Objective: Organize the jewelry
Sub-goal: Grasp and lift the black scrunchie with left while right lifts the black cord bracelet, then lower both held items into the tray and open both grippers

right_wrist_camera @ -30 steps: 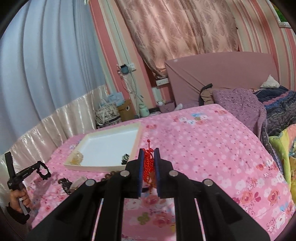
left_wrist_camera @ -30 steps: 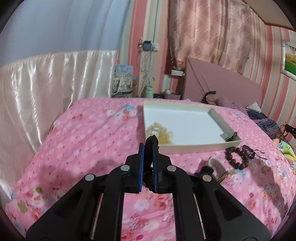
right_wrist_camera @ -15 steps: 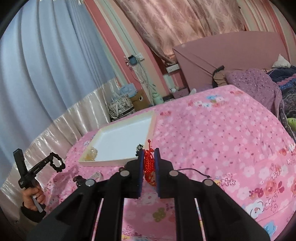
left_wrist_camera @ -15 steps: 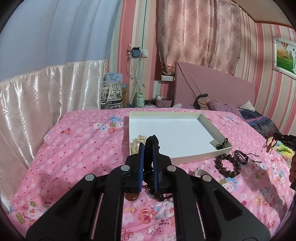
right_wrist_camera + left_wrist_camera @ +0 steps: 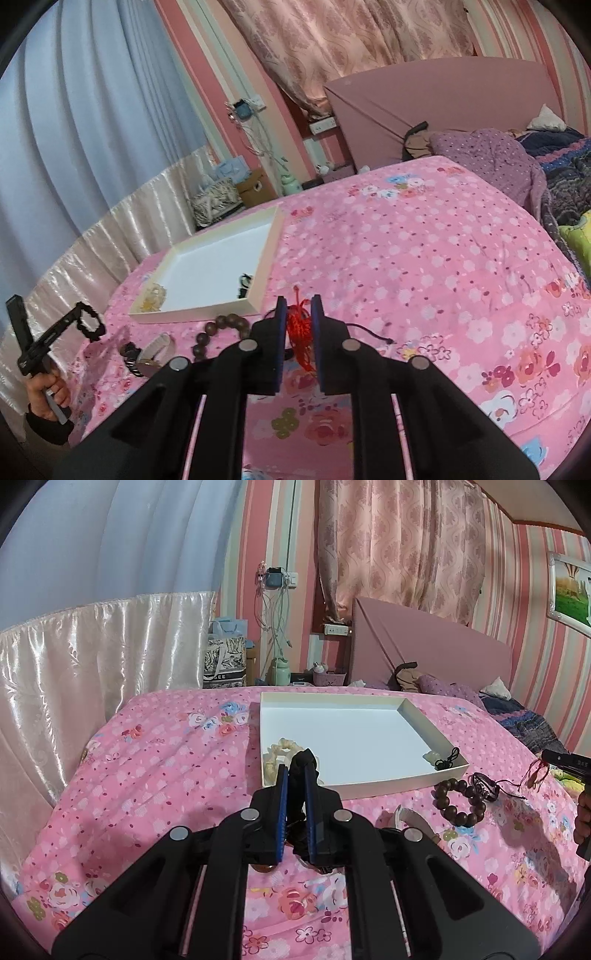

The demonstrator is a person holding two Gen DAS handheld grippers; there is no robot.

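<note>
Both tongs have drifted back from the white tray since a second ago, each clenched on a piece.
Going largest to smallest: the bed (image 5: 155, 768) is soft, so I could tip the white tray (image 5: 354, 790); my left tongs (image 5: 295, 797) grip a black bracelet (image 5: 301, 771) over its near wall; my right tongs (image 5: 298, 328) pinch a red cord charm (image 5: 300, 328) that dangles and may snag the brown bead bracelet (image 5: 458, 805) beside the tray.
</note>
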